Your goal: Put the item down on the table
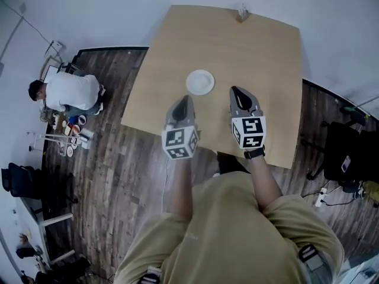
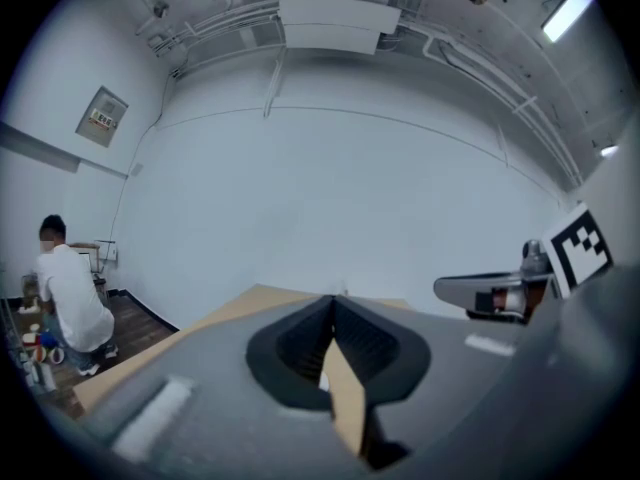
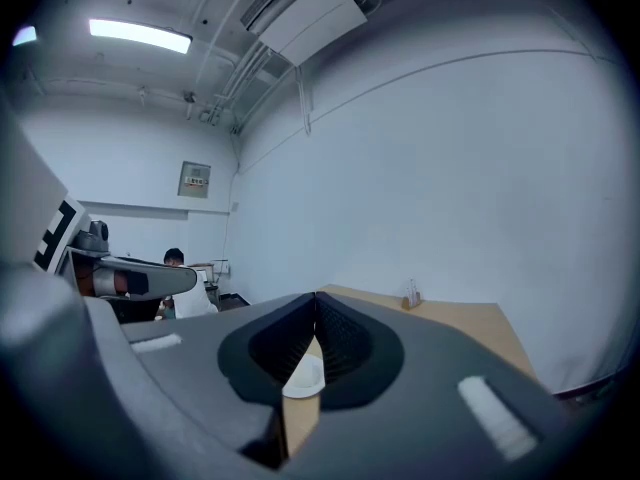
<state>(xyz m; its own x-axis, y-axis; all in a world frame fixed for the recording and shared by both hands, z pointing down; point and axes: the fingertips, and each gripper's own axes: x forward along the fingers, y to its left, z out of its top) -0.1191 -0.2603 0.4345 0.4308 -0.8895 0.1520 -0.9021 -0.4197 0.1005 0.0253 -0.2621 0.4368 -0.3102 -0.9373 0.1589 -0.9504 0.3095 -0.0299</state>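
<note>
A white plate [image 1: 200, 81] lies on the light wooden table [image 1: 260, 52], near its middle. Both grippers hover above the table's near edge, on either side of the plate and apart from it. My left gripper [image 1: 185, 99] has its jaws meeting at the tips [image 2: 333, 300], with nothing between them. My right gripper [image 1: 235, 90] is also shut and empty [image 3: 316, 296]. In the right gripper view the plate [image 3: 303, 376] shows below, through the gap behind the closed tips.
A small holder [image 1: 242, 12] stands at the table's far edge. A person in a white top [image 1: 65, 92] crouches on the wooden floor to the left among small items. A black bag or chair [image 1: 343, 152] and cables sit on the right.
</note>
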